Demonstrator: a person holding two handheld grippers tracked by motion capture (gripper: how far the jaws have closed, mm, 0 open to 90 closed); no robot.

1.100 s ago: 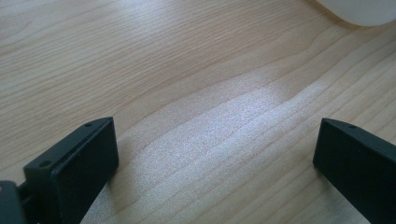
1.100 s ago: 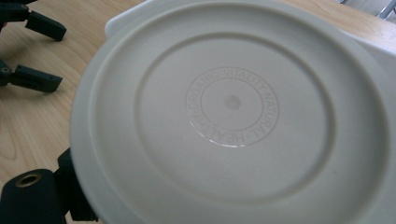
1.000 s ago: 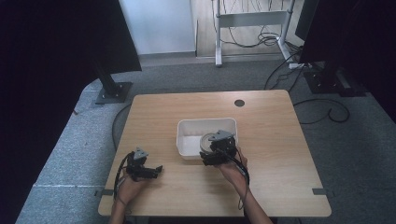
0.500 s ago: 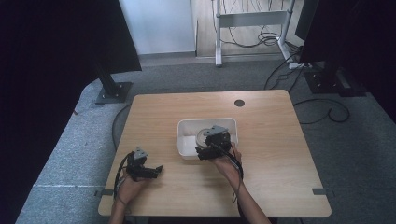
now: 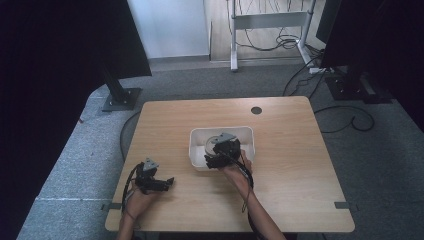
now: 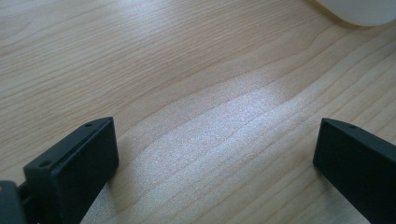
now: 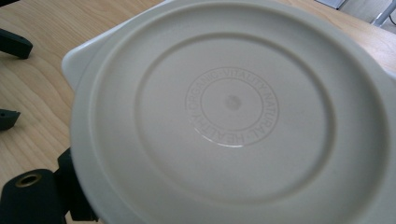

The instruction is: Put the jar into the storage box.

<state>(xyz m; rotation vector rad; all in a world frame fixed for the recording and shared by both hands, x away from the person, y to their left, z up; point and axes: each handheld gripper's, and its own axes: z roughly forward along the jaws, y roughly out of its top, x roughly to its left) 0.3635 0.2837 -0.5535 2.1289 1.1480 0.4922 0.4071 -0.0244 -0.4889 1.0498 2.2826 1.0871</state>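
A round cream plate (image 7: 233, 121) shows its embossed underside close up in the right gripper view, tilted on edge. My right gripper (image 5: 216, 159) is shut on its rim; one black finger (image 7: 32, 196) shows at the lower left, the other is hidden behind the plate. The plate (image 5: 212, 142) hangs over the front of a white rectangular bin (image 5: 240, 133) at the table's middle. My left gripper (image 5: 167, 182) rests low at the front left, open, with bare wood between its fingers (image 6: 84, 158). Its jaws also show far off in the right gripper view.
The wooden table (image 5: 290, 170) has a round cable hole (image 5: 256, 110) at the back. A corner of the white bin (image 6: 359, 11) shows in the left gripper view. Dark stands and cables are on the floor beyond the table.
My right gripper has shifted a little to the left over the bin with the plate in it. The left gripper has stayed put.
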